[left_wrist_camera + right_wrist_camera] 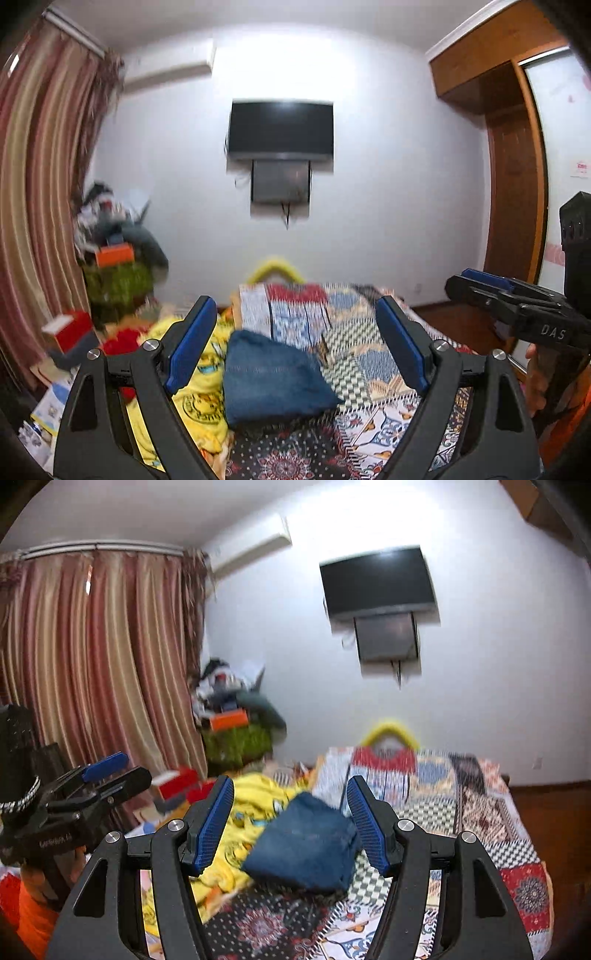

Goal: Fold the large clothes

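Observation:
A folded blue denim garment (269,376) lies on the patterned bed cover (369,435); it also shows in the right wrist view (306,845). A crumpled yellow printed garment (199,398) lies to its left, also in the right wrist view (251,812). My left gripper (295,332) is open and empty, held above the bed. My right gripper (290,812) is open and empty too, also above the bed. The right gripper appears at the right edge of the left wrist view (517,306); the left one at the left edge of the right wrist view (81,790).
A yellow hanger (275,269) sits at the bed's far end. A cluttered pile with an orange box (114,254) stands at the far left by the striped curtain (40,184). A wall TV (280,127) hangs ahead. A wooden wardrobe (513,184) is at right.

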Demonstrator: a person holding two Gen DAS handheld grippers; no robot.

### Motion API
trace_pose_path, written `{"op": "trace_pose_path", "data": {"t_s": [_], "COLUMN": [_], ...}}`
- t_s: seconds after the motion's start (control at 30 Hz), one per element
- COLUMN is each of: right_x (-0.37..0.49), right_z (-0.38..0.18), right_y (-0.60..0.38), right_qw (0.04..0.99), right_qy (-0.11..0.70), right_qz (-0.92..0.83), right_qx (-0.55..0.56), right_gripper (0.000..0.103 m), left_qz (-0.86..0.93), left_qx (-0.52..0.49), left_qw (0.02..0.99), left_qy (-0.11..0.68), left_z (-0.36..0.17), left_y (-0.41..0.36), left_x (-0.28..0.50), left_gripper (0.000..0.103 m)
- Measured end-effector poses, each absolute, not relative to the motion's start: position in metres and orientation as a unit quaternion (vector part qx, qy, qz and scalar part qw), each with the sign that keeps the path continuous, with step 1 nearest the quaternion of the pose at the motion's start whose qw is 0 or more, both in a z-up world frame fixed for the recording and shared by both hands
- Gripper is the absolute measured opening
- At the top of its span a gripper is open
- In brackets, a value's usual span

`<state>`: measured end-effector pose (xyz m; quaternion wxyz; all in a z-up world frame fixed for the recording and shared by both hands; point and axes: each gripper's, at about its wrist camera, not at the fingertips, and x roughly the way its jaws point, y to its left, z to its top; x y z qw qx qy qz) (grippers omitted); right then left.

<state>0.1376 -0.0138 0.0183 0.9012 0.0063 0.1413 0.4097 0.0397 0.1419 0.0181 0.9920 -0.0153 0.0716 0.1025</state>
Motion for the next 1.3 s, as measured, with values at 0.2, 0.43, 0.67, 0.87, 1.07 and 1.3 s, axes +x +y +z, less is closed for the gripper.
{"op": "trace_pose_path", "data": {"t_s": [0.2, 0.43, 0.67, 0.87, 1.07, 1.3], "right_x": [0.109, 0.105, 0.105, 0.101, 0.098, 0.096], "right_z": [0.020, 0.015, 0.014, 0.014, 0.010, 0.010], "right_y": [-0.021, -0.023, -0.026, -0.026, -0.026, -0.028], "right_qw": [0.916, 0.933, 0.941, 0.942, 0.942, 0.942], "right_qy": [0.097, 0.086, 0.090, 0.087, 0.090, 0.092], "right_qz": [0.389, 0.349, 0.326, 0.325, 0.324, 0.321], "right_qx": [0.012, 0.014, 0.011, 0.006, -0.001, -0.005], "right_gripper": [0.069, 0.087, 0.103, 0.103, 0.103, 0.103], "left_qz": [0.122, 0.134, 0.134, 0.136, 0.140, 0.137], "left_qx": [0.005, -0.004, -0.022, -0.022, -0.017, -0.022], "left_qw": [0.992, 0.990, 0.990, 0.989, 0.989, 0.989], "left_qy": [0.043, 0.042, 0.044, 0.044, 0.046, 0.050], "left_z": [0.016, 0.008, 0.007, 0.004, 0.001, -0.002], "left_y": [0.113, 0.106, 0.112, 0.112, 0.110, 0.112], "left_x": [0.015, 0.006, 0.006, 0.006, 0.008, 0.009], "left_gripper": [0.096, 0.102, 0.102, 0.103, 0.103, 0.103]}}
